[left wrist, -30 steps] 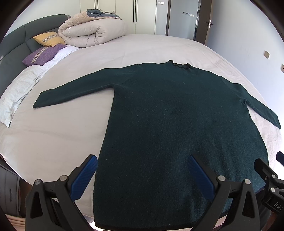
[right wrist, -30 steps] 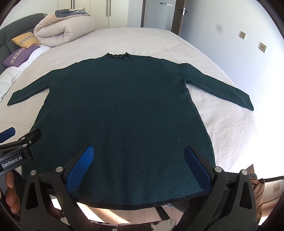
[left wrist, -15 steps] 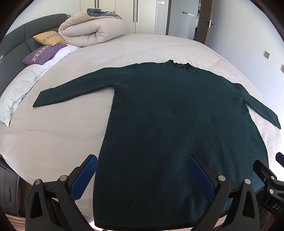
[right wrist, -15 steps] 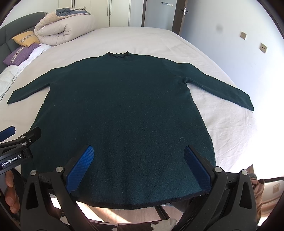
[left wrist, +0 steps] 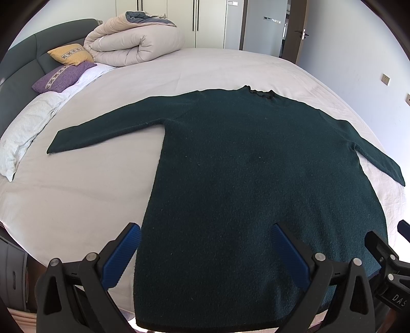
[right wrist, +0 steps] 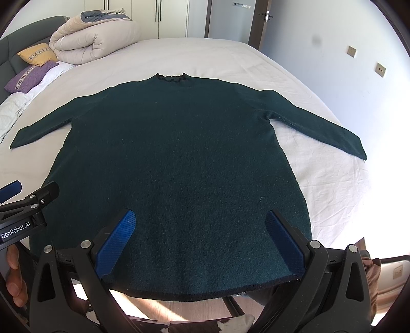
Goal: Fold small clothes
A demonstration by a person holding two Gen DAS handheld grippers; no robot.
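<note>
A dark green sweater (left wrist: 256,179) lies flat on the bed (left wrist: 77,205), sleeves spread. Left tool (left wrist: 205,253) and right tool (right wrist: 200,235) hover over its hem, fingers apart, gripping nothing.

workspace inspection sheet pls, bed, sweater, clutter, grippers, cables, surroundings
surface: bed with a white sheet, lightly wrinkled at the right edge.
job's things: dark green sweater spread flat, both sleeves out, collar at the far end, hem at the near edge.
clutter: rolled duvet, yellow cushion, purple cushion, all at the head end, apart from the sweater.
grippers: left gripper and right gripper hover over the hem, jaws wide apart, holding nothing.
cables: nothing seen.
surroundings: wardrobe doors, a door, wall sockets.
</note>
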